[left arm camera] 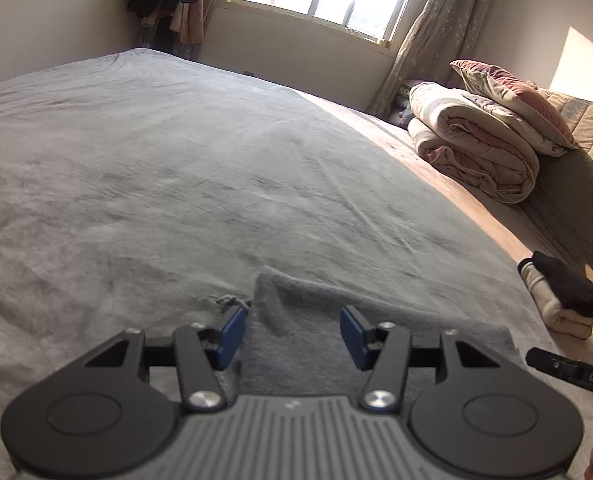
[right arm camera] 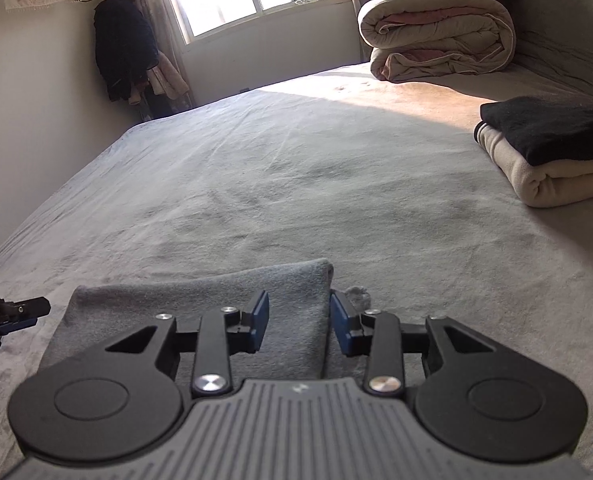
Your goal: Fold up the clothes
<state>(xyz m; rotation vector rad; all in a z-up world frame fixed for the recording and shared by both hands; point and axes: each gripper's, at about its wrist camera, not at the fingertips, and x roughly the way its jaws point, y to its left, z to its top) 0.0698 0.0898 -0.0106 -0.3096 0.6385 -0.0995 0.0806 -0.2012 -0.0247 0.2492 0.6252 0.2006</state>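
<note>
A grey garment lies flat on the grey bed sheet, folded into a band. My left gripper is open, its blue pads straddling the garment's left far corner. My right gripper is open too, its pads on either side of the garment's right far corner. The left gripper's tip shows at the left edge of the right wrist view; the right gripper's tip shows at the right edge of the left wrist view.
A folded stack, black garment on cream garment, sits on the bed to the right, also in the left wrist view. A rolled duvet and pillow lie by the headboard. Clothes hang in the far corner.
</note>
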